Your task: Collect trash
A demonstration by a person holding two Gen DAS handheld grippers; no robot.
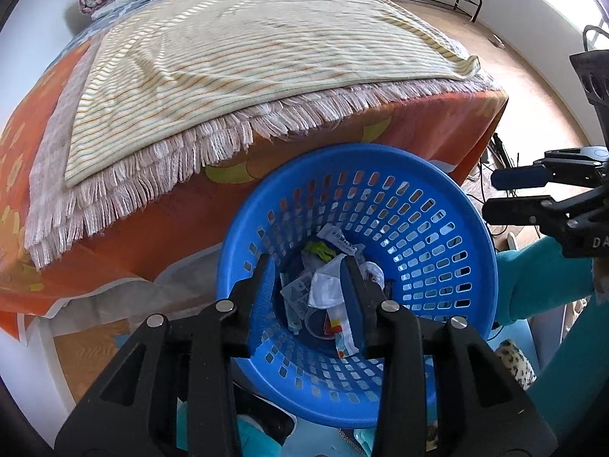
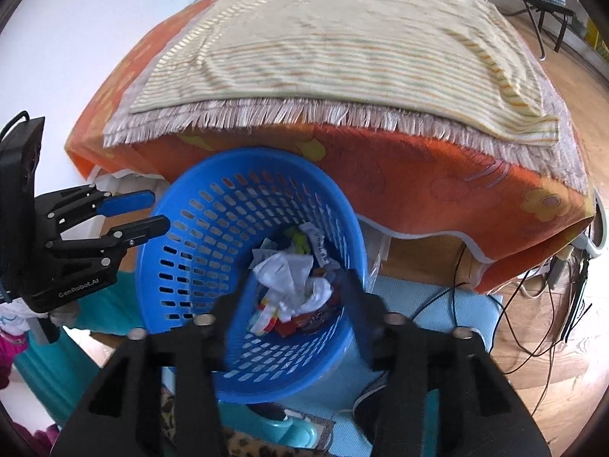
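Both tools — left tool (image 1: 310,285) and right tool (image 2: 289,304) — are hovering part-open and empty over the blue basket (image 1: 472,228), already holding crumpled trash (image 2: 289,278); the bed (image 2: 342,38) is showing none left.

"GenRobot.AI" shows in pale letters on the left gripper (image 2: 129,213) body; the right gripper (image 1: 506,194) body shows only "DA". Print on a white wrapper (image 1: 340,242) in the basket (image 1: 437,175) is too small to read.

Orange-covered bed (image 1: 418,129), wooden floor (image 2: 552,342), white wall (image 2: 76,38)
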